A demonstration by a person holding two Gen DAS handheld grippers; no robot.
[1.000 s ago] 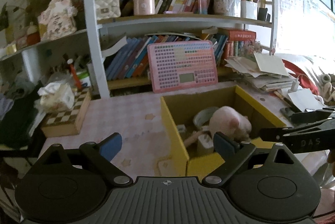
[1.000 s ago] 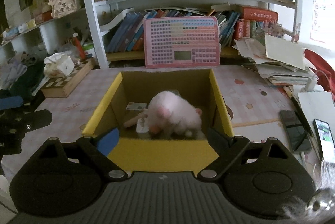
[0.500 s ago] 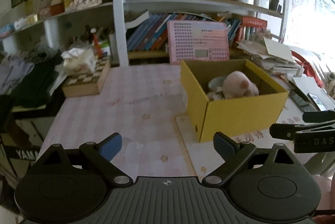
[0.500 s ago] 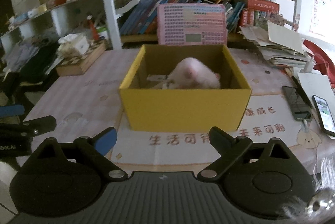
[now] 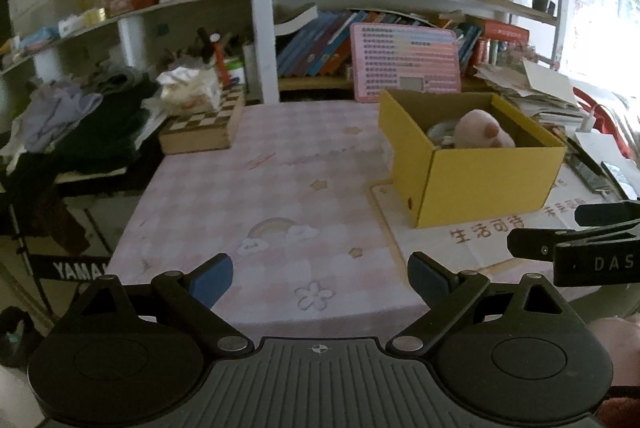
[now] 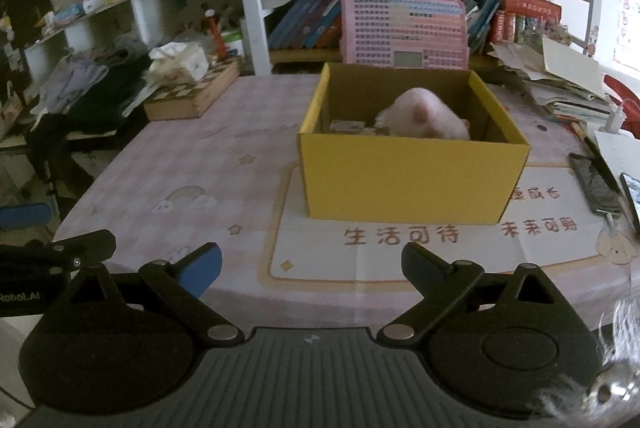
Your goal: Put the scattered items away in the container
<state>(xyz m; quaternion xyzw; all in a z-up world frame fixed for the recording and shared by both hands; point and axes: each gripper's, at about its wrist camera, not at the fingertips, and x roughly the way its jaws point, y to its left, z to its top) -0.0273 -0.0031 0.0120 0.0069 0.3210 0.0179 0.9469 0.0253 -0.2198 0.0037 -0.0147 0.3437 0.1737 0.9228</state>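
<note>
Both of your hand-held grippers are released and empty, held back near the front edge of the surface.

Your left hand-held gripper (image 5: 320, 278) has its blue-padded fingers spread wide over the pink checked surface (image 5: 256, 196), with nothing between them. Your right hand-held gripper (image 6: 311, 266) is spread the same way, facing the yellow box (image 6: 412, 180) head-on and well apart from it. The box stands on a white mat with orange characters (image 6: 400, 252). Inside it, toward the right, lies a pink plush toy (image 6: 420, 118), with a small pale item (image 6: 347, 126) beside it on the left; the other contents are too hidden to name. A pink keyboard-like board (image 6: 403, 32) leans against the bookshelf just behind the box, and a chequered wooden case (image 6: 192, 94) sits at the far left.
</note>
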